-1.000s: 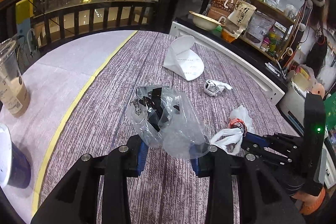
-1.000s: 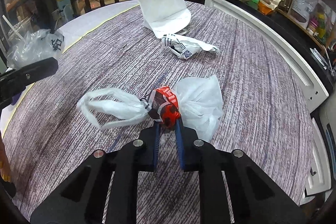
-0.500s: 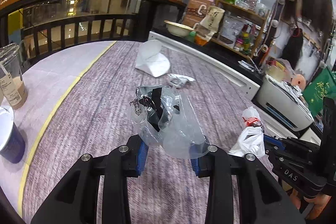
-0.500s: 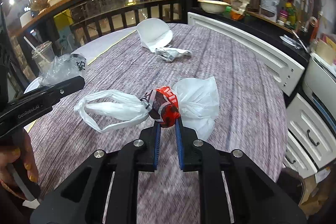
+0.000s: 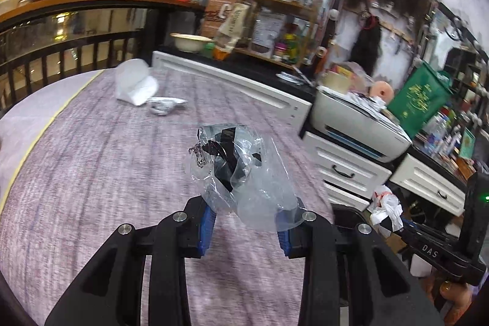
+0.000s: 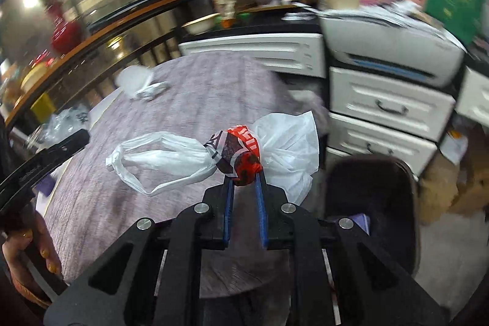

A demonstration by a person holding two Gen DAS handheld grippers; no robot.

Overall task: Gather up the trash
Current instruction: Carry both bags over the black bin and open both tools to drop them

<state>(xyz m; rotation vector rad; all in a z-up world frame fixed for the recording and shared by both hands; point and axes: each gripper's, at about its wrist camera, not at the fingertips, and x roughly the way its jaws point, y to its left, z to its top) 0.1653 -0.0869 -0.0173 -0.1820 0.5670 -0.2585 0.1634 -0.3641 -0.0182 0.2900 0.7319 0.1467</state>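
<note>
My left gripper (image 5: 246, 214) is shut on a crumpled clear plastic bag (image 5: 238, 170) with black print, held above the purple table (image 5: 91, 173). My right gripper (image 6: 244, 182) is shut on a knotted white plastic bag (image 6: 284, 148) with a red and black band, held over the table's right edge; it shows small in the left wrist view (image 5: 385, 210). A white paper mask (image 5: 134, 83) and a crumpled wrapper (image 5: 165, 106) lie at the far side of the table. A dark bin (image 6: 369, 197) stands on the floor to the right of the table.
White drawers (image 6: 382, 112) and a printer (image 6: 394, 51) stand to the right of the table. A black railing (image 5: 61, 51) and cluttered shelves (image 5: 275, 29) run behind it. The left gripper's body (image 6: 45, 158) is at the right wrist view's left.
Both grippers have lifted their bags off the table and swung right, toward the table's edge. The drawers, printer and dark bin have come into view.
</note>
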